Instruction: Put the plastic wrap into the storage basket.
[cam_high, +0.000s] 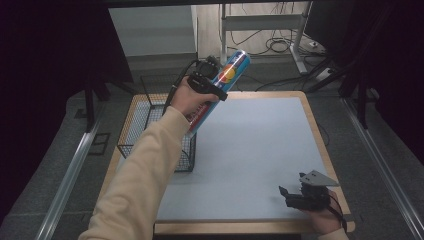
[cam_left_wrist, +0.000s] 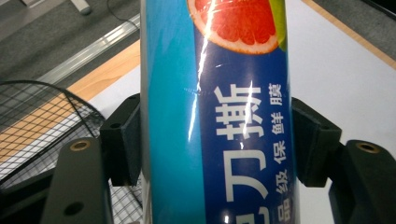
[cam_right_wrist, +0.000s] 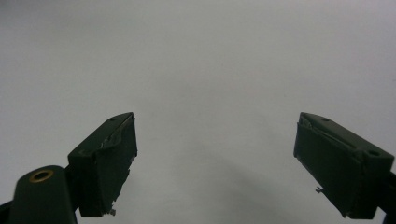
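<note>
Left gripper (cam_high: 216, 80): held raised above the far left part of the table, over the black wire-mesh basket (cam_high: 150, 130). Its two black jaws are clamped on a long blue cylindrical box of cling film (cam_high: 220, 90) printed with a cut grapefruit and white Chinese lettering. In the left gripper view both pads press flat against opposite sides of the blue box (cam_left_wrist: 215, 116), roughly at mid-length. No gap on either side.

Blue box: clear of the table, tilted, upper end pointing away and to the right, lower end angled down toward the basket's right edge. From the high view I cannot tell whether the lower end touches the basket rim; the hand and cream sleeve (cam_high: 145, 170) cover that part.

Basket: stands on the left edge of the table, on the wooden border (cam_high: 320, 145) and partly on the pale grey mat (cam_high: 250, 150).

Right gripper (cam_high: 292, 196): rests low on the near right corner of the mat, well apart from the box and basket. In the right gripper view its jaws stand wide apart with nothing between them, grey mat (cam_right_wrist: 210, 70) beneath.
</note>
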